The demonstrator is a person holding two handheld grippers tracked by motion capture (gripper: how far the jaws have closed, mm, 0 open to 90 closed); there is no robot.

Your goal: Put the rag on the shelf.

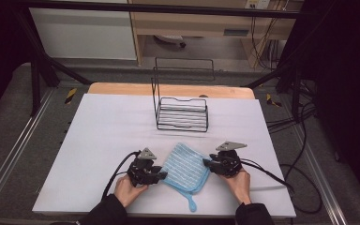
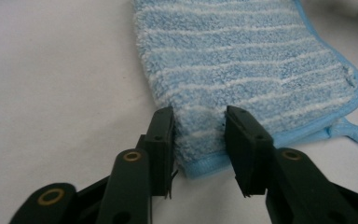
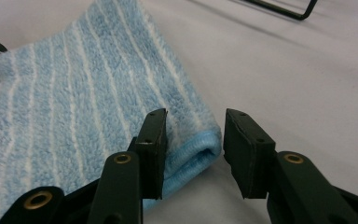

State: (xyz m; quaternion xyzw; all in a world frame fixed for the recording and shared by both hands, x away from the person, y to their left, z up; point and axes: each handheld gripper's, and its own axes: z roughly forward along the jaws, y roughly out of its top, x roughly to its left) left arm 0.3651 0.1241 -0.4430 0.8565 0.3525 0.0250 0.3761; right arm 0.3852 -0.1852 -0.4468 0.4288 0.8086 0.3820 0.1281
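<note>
A folded blue striped cloth (image 1: 186,168) is lying on the white table (image 1: 108,140) near the person, turned so its corners are pointing left and right, and the two grippers are closing in on those corners, most likely to lift it by both ends at once. The left gripper (image 1: 156,174) is sitting at the cloth's left corner; in the left gripper view its jaws are standing apart with the bound corner (image 2: 200,158) between them, not yet pinched, so it is holding nothing. The right gripper (image 1: 207,163) is at the right corner; in the right gripper view its jaws are likewise parted, with the folded, rounded edge (image 3: 193,149) sitting between them and against the left jaw, still loose. A small hanging loop (image 1: 192,203) is trailing from the cloth's near corner toward the table's near edge. Far beyond the cloth, a black wire rack (image 1: 182,112) is standing well apart, and the stretch of table between is giving free room to carry the cloth forward. Both sides of the table are also lying bare.
</note>
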